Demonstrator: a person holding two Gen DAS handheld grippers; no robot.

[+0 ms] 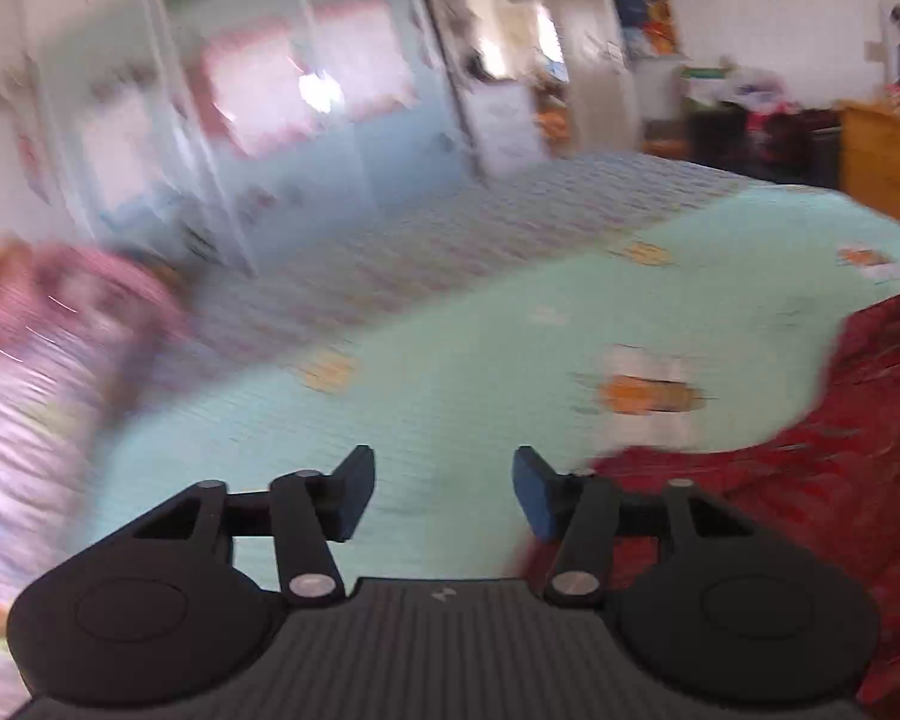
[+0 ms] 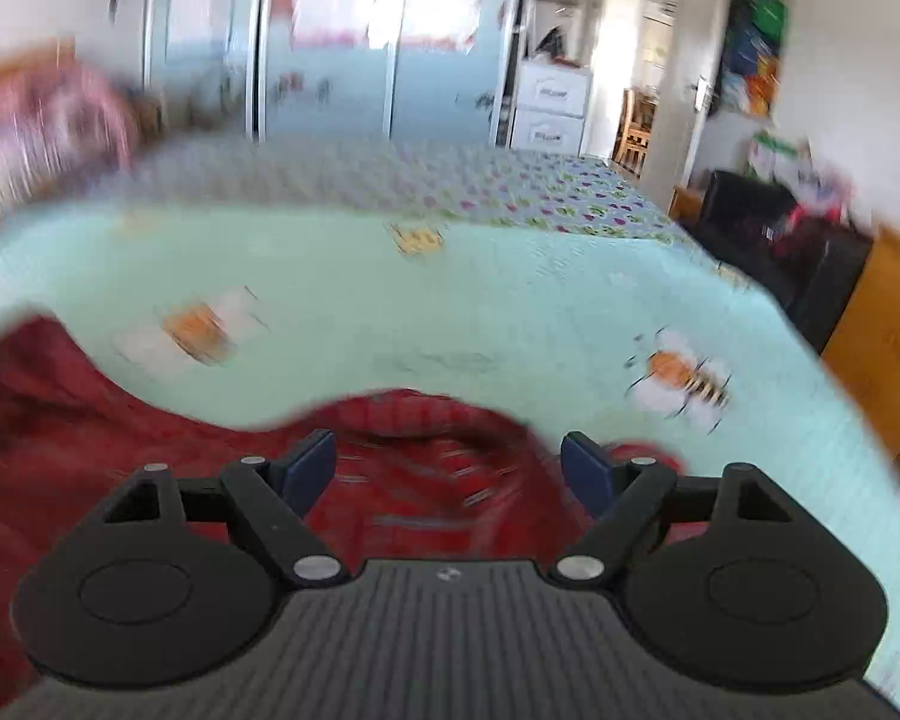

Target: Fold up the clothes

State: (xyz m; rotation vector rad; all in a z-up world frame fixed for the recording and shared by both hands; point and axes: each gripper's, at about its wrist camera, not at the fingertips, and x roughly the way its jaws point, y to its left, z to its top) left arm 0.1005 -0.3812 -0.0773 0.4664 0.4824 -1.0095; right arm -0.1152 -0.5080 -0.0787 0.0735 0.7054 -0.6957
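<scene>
Bedroom interior, blurred: bed (image 2: 510, 312) under a mint bee-print cover, pale sliding wardrobe doors (image 2: 330, 60) behind, open sunlit doorway (image 2: 624, 60) at right, wooden dresser (image 1: 888, 162) beside white walls.

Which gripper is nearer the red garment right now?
Right. The right gripper hangs open directly over the red garment; the left gripper, also open, is over the mint bedspread, garment beside its right finger.

Motion blur smears the pillow (image 1: 60, 324); the red garment (image 2: 60, 420) is cut off.
</scene>
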